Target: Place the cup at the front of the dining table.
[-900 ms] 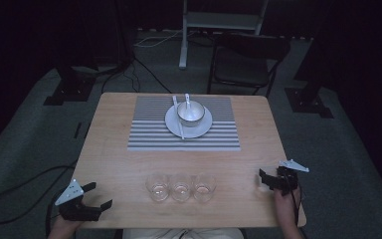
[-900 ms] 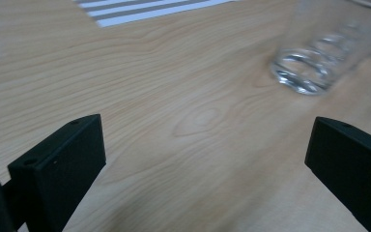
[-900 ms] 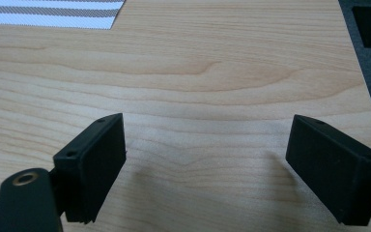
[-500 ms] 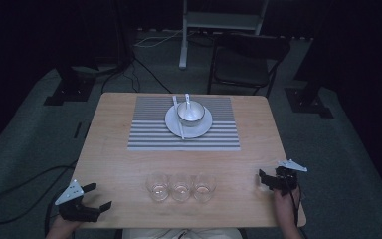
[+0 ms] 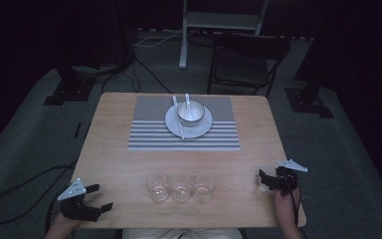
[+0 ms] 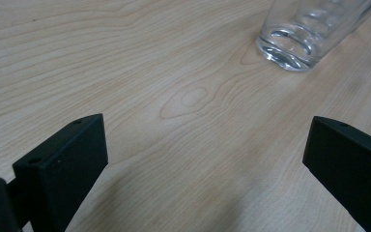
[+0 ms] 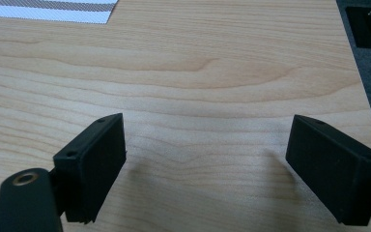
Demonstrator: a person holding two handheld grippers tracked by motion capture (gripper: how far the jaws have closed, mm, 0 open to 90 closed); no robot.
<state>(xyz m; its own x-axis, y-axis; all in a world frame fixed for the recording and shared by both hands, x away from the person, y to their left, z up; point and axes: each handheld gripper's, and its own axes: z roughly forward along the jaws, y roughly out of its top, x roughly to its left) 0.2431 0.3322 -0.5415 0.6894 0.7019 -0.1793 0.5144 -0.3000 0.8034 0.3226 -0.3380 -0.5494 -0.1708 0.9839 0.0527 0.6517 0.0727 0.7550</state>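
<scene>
Clear glasses (image 5: 181, 186) (three, touching) between both wide-open tools.

In the left gripper view, the drinking glass (image 6: 314, 34) at one o'clock is cut off by the top edge, so its rim is out of sight. In the right gripper view, the striped placemat (image 7: 48, 12) runs off at eleven o'clock. In the high view, the utensils (image 5: 178, 119) on the plate are too small to tell apart.
</scene>
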